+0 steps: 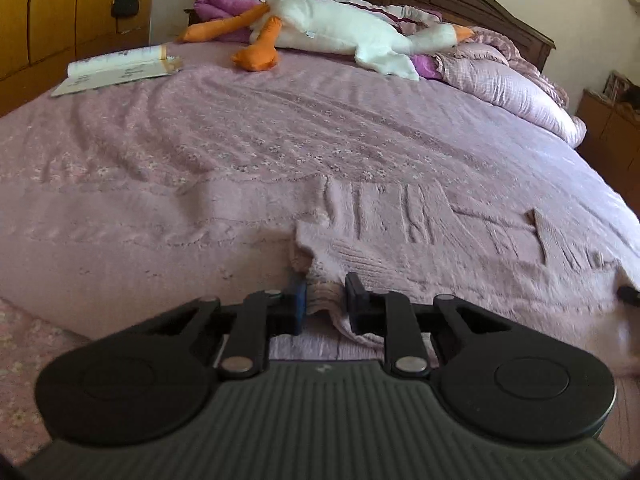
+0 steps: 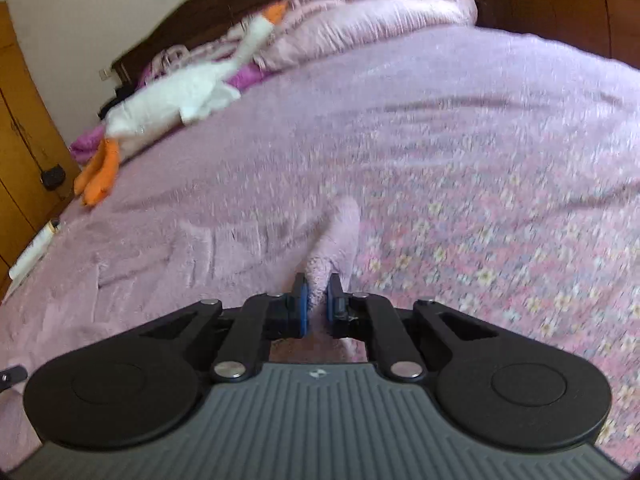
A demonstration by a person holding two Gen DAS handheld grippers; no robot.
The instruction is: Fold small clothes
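Observation:
A pale pink knit garment (image 1: 420, 236) lies spread near the front edge of the bed, close in colour to the bedspread. My left gripper (image 1: 326, 286) is shut on a bunched ribbed edge of the garment at its near left corner. My right gripper (image 2: 317, 286) is shut on a raised fold of the same pink garment (image 2: 340, 232) at its right end; this view is blurred. A bit of the right gripper (image 1: 628, 292) shows at the right edge of the left wrist view.
A pink floral bedspread (image 1: 240, 152) covers the bed. A white plush goose with orange feet (image 1: 332, 32) lies at the head, beside a rumpled quilt (image 1: 512, 80). An open book (image 1: 116, 68) lies at the far left. Wooden wardrobes (image 1: 60, 8) stand left.

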